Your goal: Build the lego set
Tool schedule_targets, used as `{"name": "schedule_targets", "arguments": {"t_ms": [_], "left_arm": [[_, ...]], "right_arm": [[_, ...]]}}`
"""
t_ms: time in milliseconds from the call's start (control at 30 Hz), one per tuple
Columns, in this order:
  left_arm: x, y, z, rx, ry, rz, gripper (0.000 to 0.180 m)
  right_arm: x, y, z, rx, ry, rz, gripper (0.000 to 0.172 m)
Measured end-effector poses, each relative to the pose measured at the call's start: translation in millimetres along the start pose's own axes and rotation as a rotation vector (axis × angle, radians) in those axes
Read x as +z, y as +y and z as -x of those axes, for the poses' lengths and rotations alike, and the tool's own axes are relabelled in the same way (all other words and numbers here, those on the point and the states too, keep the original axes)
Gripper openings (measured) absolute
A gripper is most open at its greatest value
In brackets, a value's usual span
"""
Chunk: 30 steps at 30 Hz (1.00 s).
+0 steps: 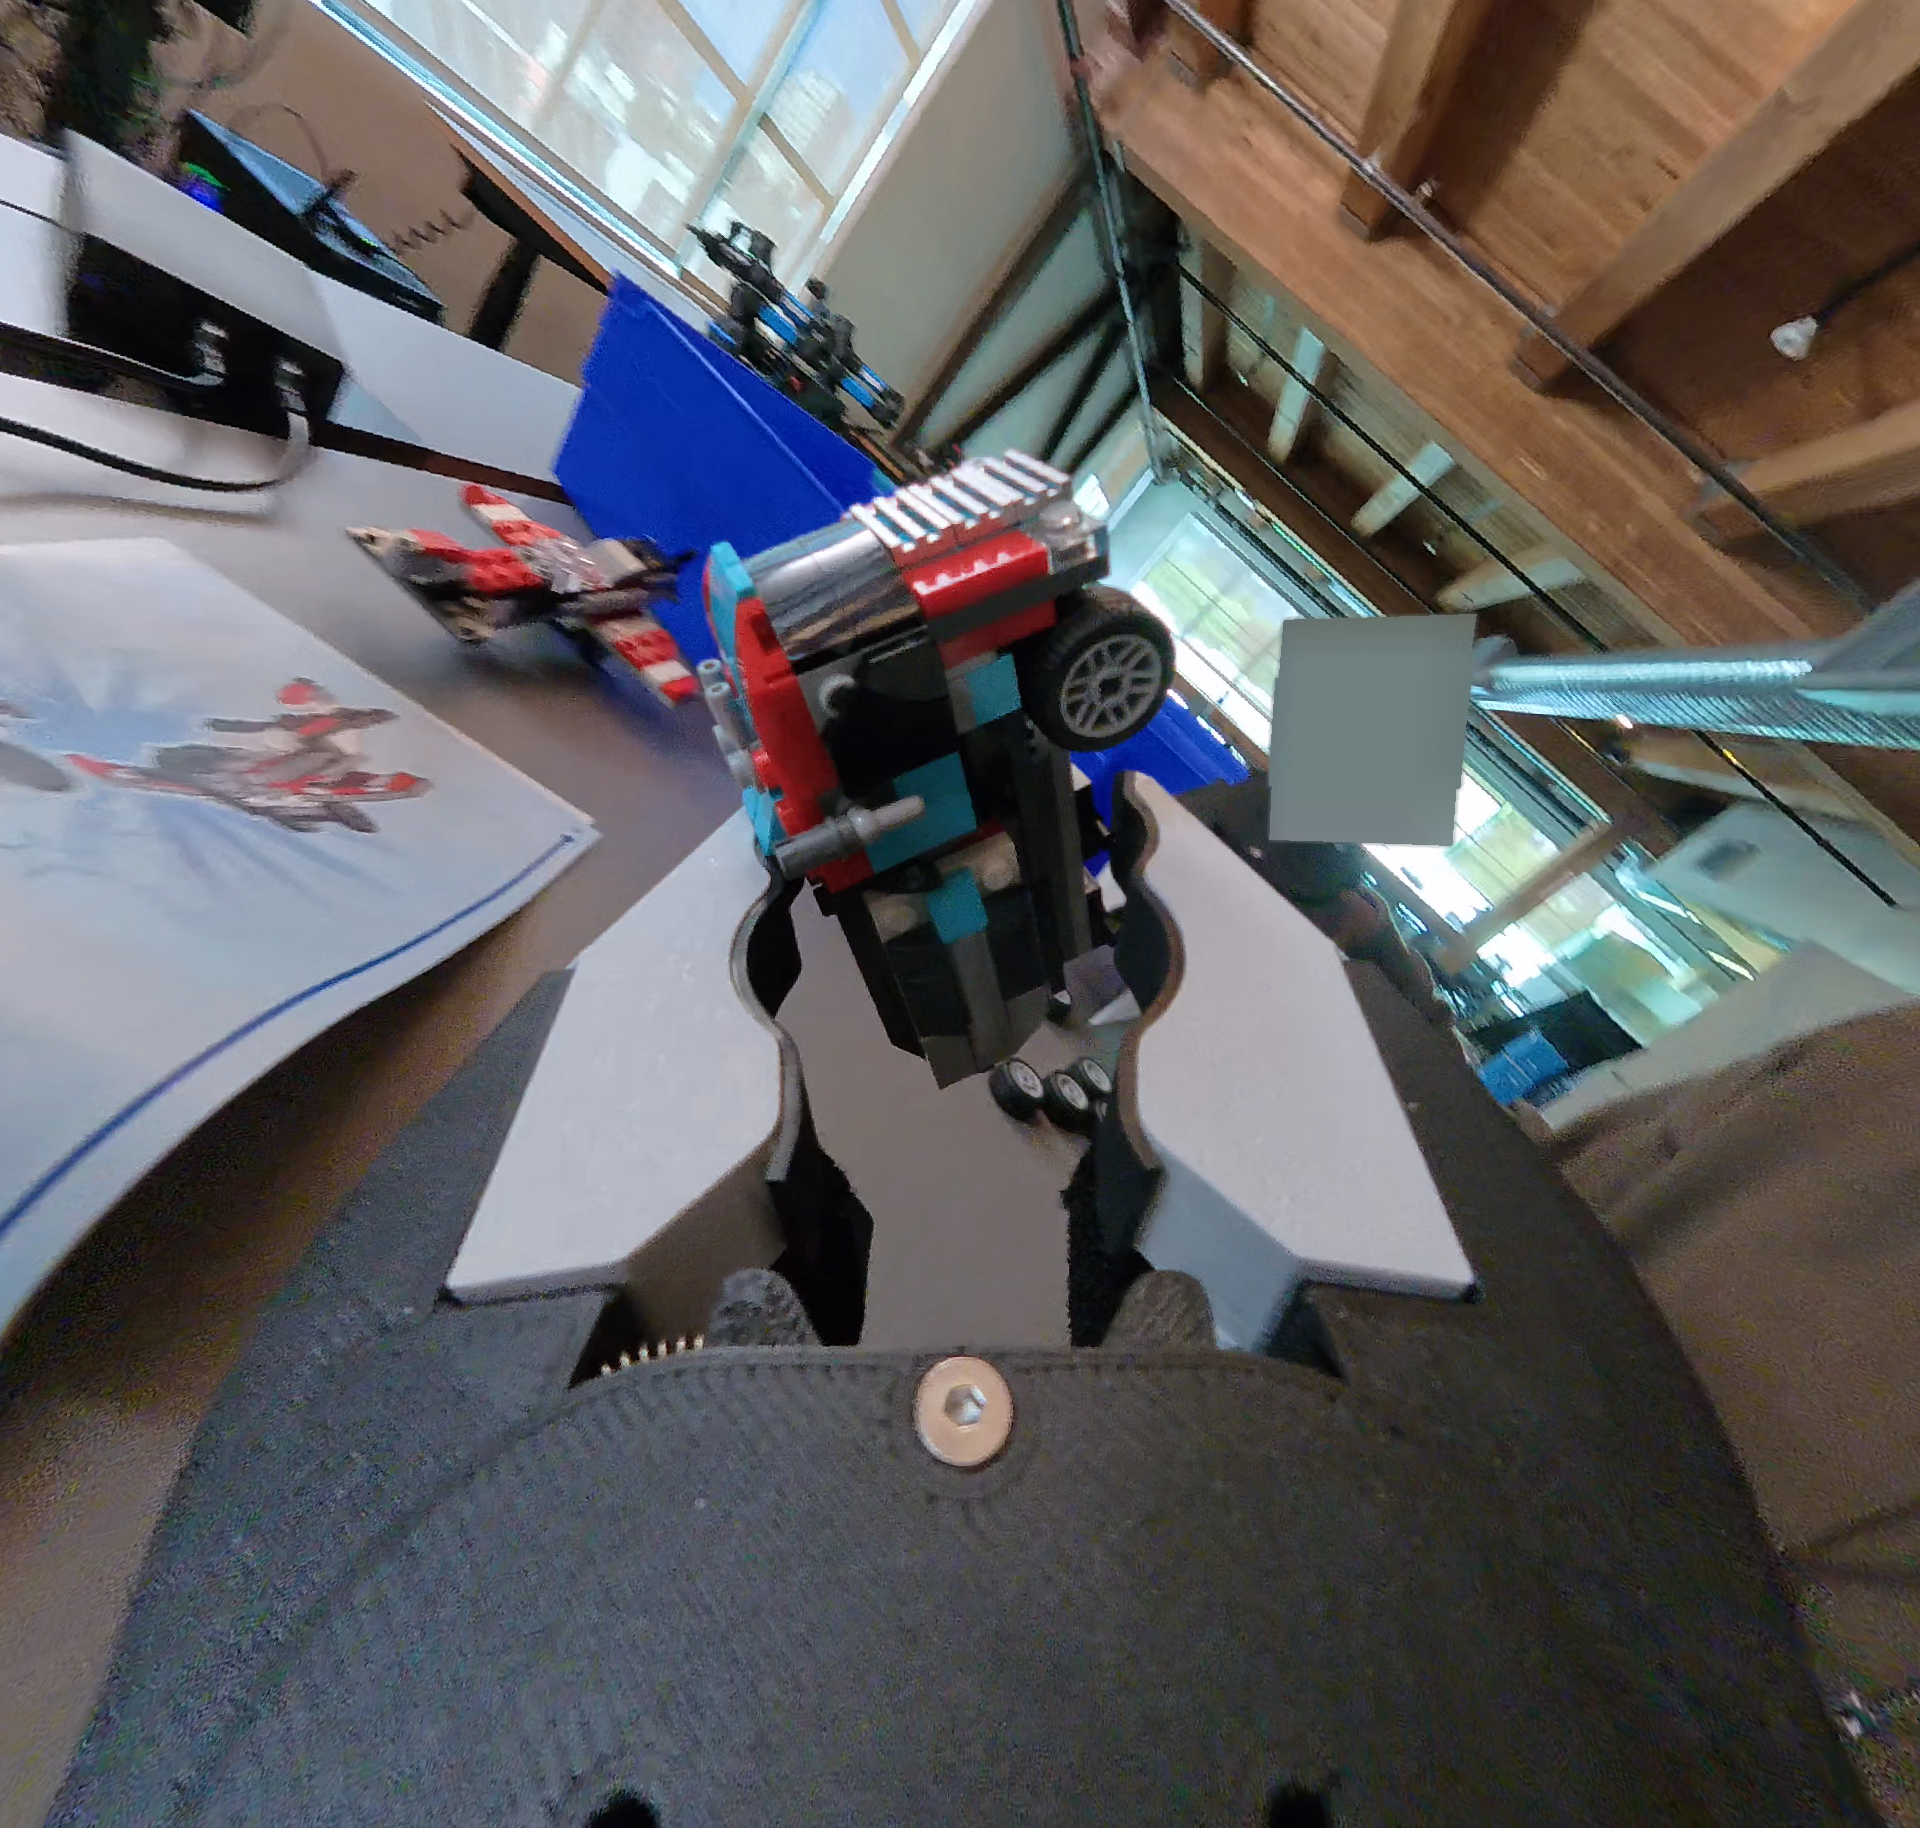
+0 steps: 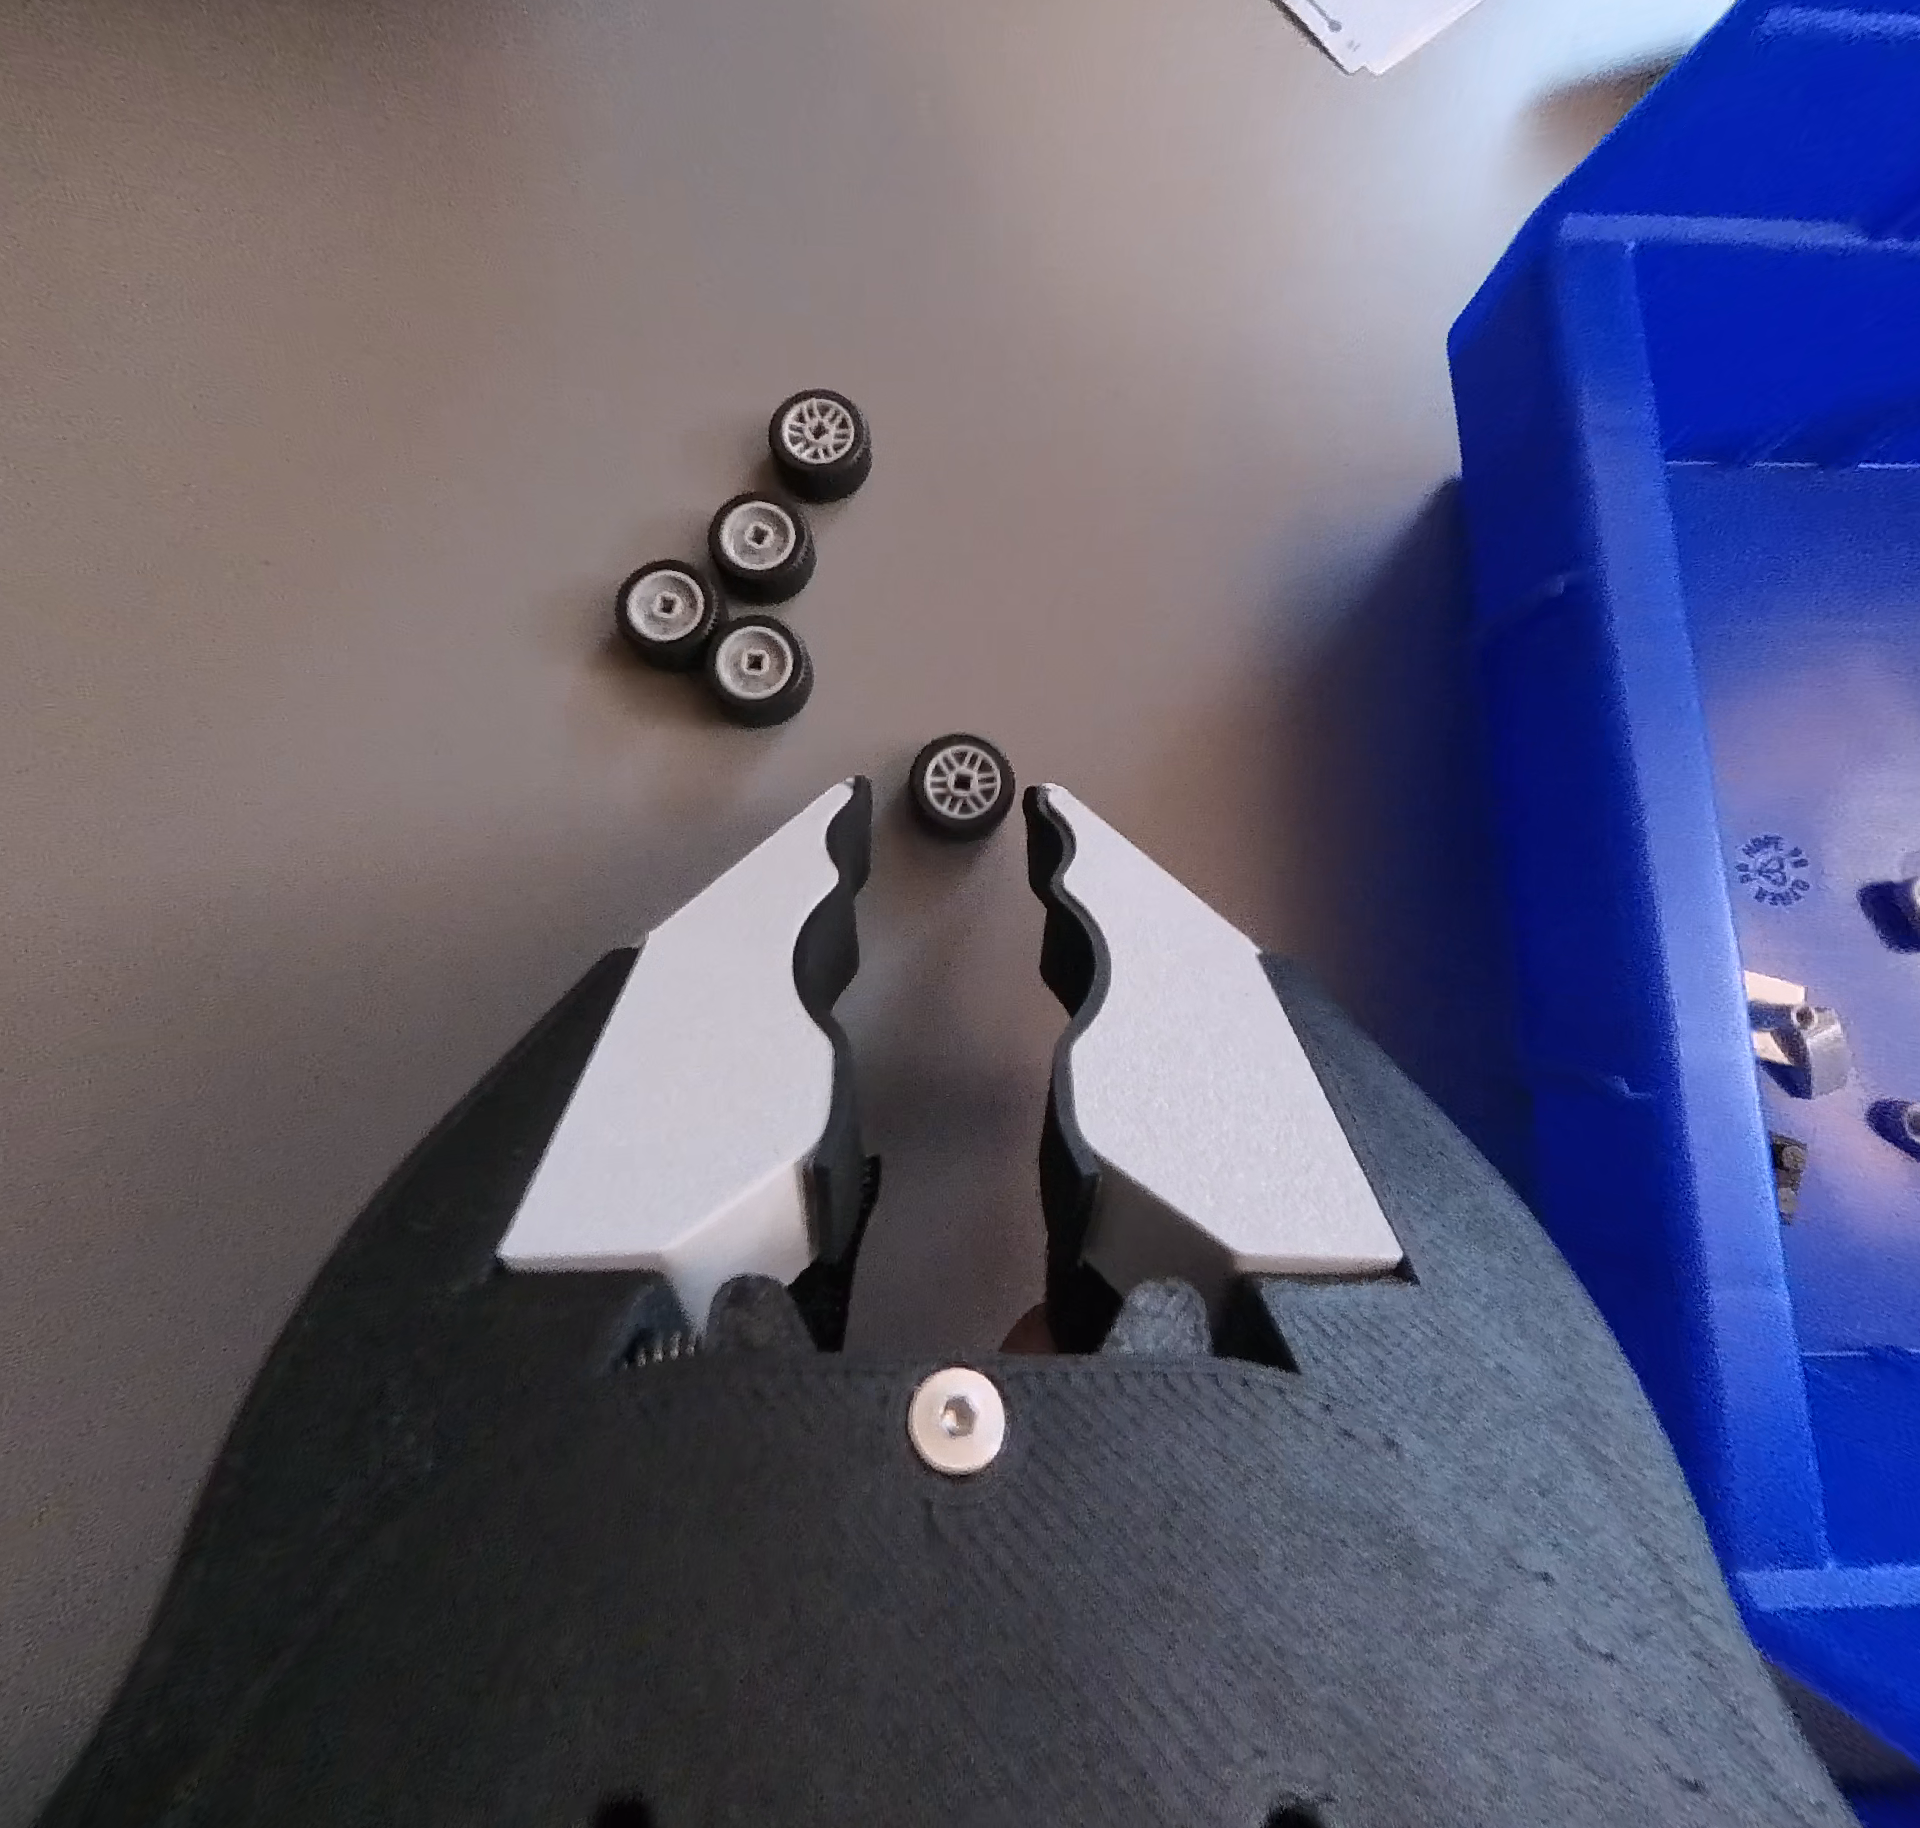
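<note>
Two grippers are in use: the left gripper [image 1: 951, 843] pinches a brick-built toy car [image 1: 914, 739] of red, teal and black, its pads pressed on the chassis sides. The car's long axis runs along the fingers, the body pointing away from the camera and lifted above the grey table [image 1: 520, 552], underside showing, with one wheel [image 1: 1110, 677] fitted at the far end. Beyond it lie a red brick-built model [image 1: 540, 573], a printed booklet [image 1: 208, 822] and a blue bin [image 1: 686, 428]. The right gripper [image 2: 951, 791], fingers spread and clear of contact, hovers over a loose wheel [image 2: 961, 784] lying flat between its tips; four more wheels [image 2: 743, 573] cluster just beyond, the bin standing close on the right
</note>
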<state>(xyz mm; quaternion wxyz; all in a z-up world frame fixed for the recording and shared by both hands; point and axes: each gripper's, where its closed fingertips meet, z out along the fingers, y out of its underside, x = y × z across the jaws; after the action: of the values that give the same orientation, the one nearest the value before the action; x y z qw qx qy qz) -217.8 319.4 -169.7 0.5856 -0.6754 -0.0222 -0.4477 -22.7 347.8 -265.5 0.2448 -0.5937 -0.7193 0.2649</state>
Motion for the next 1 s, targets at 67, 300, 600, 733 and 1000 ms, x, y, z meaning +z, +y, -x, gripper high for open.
{"name": "schedule_targets", "arguments": {"t_ms": [67, 300, 600, 733, 1000], "left_arm": [[6, 9, -9, 0.010, 0.043, 0.038, 0.061], [17, 29, -29, 0.044, 0.114, 0.126, 0.061], [34, 64, -71, 0.059, 0.272, 0.224, 0.061], [37, 70, -80, 0.057, 0.295, 0.232, 0.061], [41, 78, -95, 0.065, 0.343, 0.235, 0.061]], "right_arm": [[2, 0, -2, 0.009, 0.010, 0.000, 0.030], [9, 0, -2, 0.010, 0.003, -0.001, 0.022], [-17, -102, 13, 0.148, -0.117, -0.557, 0.022], [-36, -139, 20, 0.245, -0.202, -0.809, 0.022], [-39, -162, 24, 0.552, -0.499, -1.029, 0.021]]}}
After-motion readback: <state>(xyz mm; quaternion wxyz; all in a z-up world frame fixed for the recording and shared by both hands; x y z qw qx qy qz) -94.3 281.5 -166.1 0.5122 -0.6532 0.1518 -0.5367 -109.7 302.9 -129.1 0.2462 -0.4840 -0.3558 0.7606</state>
